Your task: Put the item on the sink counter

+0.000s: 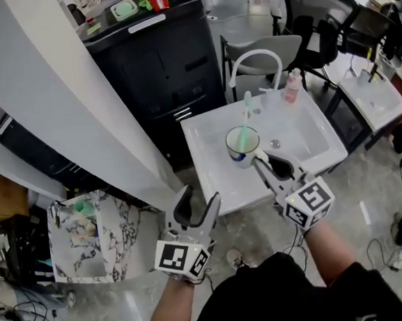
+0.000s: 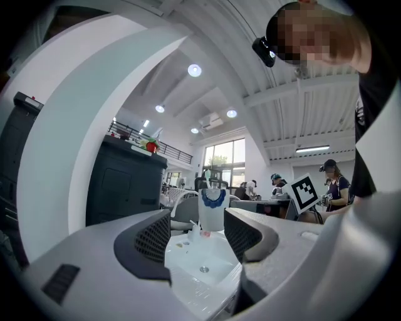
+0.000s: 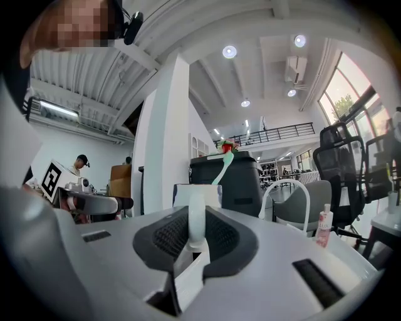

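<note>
A white mug (image 1: 242, 146) with a green toothbrush (image 1: 245, 119) in it is at the front of the white sink (image 1: 209, 138). My right gripper (image 1: 263, 162) is shut on the mug's handle (image 3: 195, 216); the mug body (image 3: 197, 193) and toothbrush (image 3: 223, 164) rise just beyond its jaws. I cannot tell whether the mug rests on the sink top. My left gripper (image 1: 198, 205) stands open and empty, low at the sink's front left corner. In the left gripper view (image 2: 197, 235) the mug (image 2: 213, 210) shows well beyond the spread jaws, over the sink (image 2: 200, 260).
A curved white faucet (image 1: 252, 62) and a pink bottle (image 1: 292, 85) stand at the sink's back. A black cabinet (image 1: 164, 61) is behind it, a marbled white unit (image 1: 89, 236) to the left, a second sink (image 1: 374, 99) and office chairs (image 1: 315, 20) to the right. People stand far off.
</note>
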`<action>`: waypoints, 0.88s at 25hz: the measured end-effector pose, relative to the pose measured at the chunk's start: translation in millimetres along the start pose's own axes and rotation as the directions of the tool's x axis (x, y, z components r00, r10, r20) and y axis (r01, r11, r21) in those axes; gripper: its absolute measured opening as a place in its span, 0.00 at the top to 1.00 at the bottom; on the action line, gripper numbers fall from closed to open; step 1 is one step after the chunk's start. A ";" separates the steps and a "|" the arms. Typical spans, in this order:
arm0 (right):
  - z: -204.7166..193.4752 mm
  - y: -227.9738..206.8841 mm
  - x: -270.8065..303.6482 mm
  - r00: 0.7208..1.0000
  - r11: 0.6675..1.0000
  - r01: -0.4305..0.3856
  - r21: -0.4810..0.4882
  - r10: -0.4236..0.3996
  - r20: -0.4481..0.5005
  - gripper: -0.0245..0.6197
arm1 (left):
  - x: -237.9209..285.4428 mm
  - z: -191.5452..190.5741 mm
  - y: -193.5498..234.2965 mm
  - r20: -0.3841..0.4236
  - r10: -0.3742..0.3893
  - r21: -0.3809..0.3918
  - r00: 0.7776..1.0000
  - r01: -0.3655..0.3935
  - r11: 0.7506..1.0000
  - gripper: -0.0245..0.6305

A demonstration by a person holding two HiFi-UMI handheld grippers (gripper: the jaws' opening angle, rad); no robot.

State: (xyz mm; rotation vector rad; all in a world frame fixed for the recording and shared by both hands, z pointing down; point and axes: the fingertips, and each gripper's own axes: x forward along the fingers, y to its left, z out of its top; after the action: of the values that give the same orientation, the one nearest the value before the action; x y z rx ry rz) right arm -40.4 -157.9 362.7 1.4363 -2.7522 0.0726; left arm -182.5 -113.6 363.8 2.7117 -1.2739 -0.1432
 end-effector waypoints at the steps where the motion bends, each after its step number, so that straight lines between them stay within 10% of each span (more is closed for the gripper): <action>1: -0.3 1.0 2.5 1.000 1.000 0.004 -0.001 -0.004 0.000 0.88 | -0.8 0.3 2.9 0.001 -0.004 0.000 1.000 0.004 1.000 0.58; 22: -0.9 -11.8 61.6 1.000 1.000 -0.004 -0.028 0.004 0.009 0.88 | 15.3 -2.4 40.8 0.015 -0.021 -0.025 1.000 0.021 0.999 0.58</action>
State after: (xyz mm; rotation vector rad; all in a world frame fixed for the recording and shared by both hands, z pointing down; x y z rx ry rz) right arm -65.9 -215.0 367.2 1.4284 -2.7519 0.0269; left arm -203.3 -150.9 372.5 2.7084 -1.2396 -0.1798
